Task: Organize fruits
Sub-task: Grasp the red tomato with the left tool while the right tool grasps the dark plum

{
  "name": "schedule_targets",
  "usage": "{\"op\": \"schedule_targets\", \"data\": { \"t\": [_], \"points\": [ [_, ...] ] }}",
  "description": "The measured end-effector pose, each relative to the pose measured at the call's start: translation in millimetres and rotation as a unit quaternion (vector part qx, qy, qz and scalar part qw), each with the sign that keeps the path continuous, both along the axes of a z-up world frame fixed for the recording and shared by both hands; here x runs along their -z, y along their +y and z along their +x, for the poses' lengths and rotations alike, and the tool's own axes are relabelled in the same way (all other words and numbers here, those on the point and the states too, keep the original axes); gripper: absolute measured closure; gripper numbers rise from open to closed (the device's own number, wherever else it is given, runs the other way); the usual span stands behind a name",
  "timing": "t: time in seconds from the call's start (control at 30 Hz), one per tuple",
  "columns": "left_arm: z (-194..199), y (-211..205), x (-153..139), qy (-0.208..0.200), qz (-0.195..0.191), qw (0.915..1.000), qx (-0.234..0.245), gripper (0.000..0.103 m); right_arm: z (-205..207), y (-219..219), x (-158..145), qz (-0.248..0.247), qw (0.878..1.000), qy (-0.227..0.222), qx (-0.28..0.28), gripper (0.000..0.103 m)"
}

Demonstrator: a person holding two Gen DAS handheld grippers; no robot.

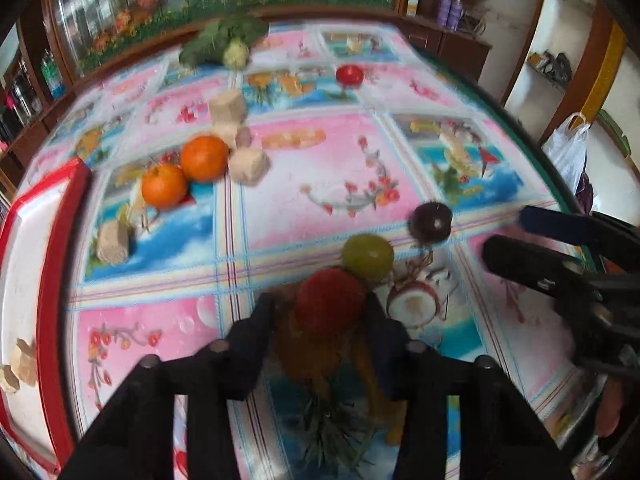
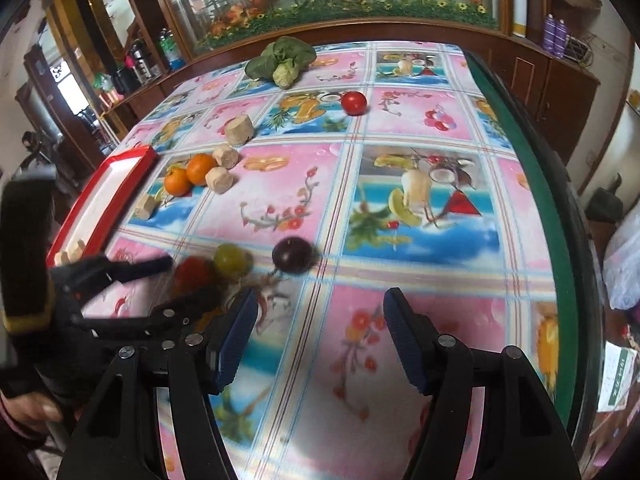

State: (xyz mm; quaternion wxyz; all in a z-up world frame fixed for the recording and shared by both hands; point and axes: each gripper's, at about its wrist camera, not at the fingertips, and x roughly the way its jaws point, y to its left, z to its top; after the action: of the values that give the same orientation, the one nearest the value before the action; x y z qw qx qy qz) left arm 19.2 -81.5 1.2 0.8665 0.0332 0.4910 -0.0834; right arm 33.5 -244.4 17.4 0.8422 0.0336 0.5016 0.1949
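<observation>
While the left wrist view is blurred, it shows the left hand-held gripper (image 1: 320, 312) with its jaws pressed onto a red fruit (image 1: 330, 300) that sits low on the table (image 1: 280, 208). A green fruit (image 1: 368, 255) lies just beyond the red one, touching or nearly so, and a dark plum (image 1: 431, 221) rests near it to the right. Two oranges (image 1: 186, 174) sit side by side further left, among several beige blocks (image 1: 248, 166). A small tomato (image 1: 349, 75) lies far back, and a leafy vegetable (image 1: 224, 40) lies at the far edge. A red tray (image 1: 60, 200) stands at the table's left edge with two blocks in it. The right hand-held gripper (image 1: 516, 240) reaches in from the right.

In the right wrist view, the right hand-held gripper (image 2: 320, 336) hangs over bare tablecloth, its jaws spread and nothing between them. The plum (image 2: 292, 255) lies ahead of it, apart from the fingers. At the left, the left hand-held gripper (image 2: 192, 280) clamps the red fruit (image 2: 192, 274), with the green fruit (image 2: 230, 259) just beside. The oranges (image 2: 190, 174), tomato (image 2: 354, 103), vegetable (image 2: 282, 60) and tray (image 2: 120, 176) lie beyond.
</observation>
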Motion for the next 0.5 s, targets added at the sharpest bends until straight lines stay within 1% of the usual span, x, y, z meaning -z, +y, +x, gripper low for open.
{"op": "schedule_targets", "data": {
  "t": [0.03,0.2,0.23,0.27,0.3,0.33,0.4,0.43,0.5],
  "points": [
    [0,1,0,0.002,-0.011,0.9999,0.004,0.068,6,2,3,0.002,1.000,0.002,-0.005,0.038],
    [0,11,-1,0.002,-0.027,0.9996,-0.009,0.068,25,17,14,0.003,1.000,0.014,-0.023,0.039],
    [1,15,-1,0.004,-0.034,0.9993,-0.012,0.068,26,20,16,0.004,0.999,0.016,-0.029,0.045],
    [1,17,-1,0.005,-0.039,0.9991,-0.014,0.068,27,23,18,0.002,0.999,0.016,-0.034,0.047],
    [2,20,-1,0.006,-0.042,0.9989,-0.017,0.068,29,27,20,0.001,0.999,0.018,-0.040,0.054],
    [3,21,-1,0.007,-0.046,0.9988,-0.018,0.068,30,29,23,-0.001,0.999,0.022,-0.043,0.062],
    [5,24,0,0.007,-0.052,0.9985,-0.019,0.068,31,32,25,-0.005,0.999,0.017,-0.049,0.068],
    [5,24,1,0.005,-0.056,0.9982,-0.018,0.068,31,34,26,-0.010,0.998,0.017,-0.052,0.075],
    [5,27,1,0.004,-0.071,0.9974,-0.014,0.068,30,40,25,-0.029,0.998,0.008,-0.064,0.076]
  ]
}}
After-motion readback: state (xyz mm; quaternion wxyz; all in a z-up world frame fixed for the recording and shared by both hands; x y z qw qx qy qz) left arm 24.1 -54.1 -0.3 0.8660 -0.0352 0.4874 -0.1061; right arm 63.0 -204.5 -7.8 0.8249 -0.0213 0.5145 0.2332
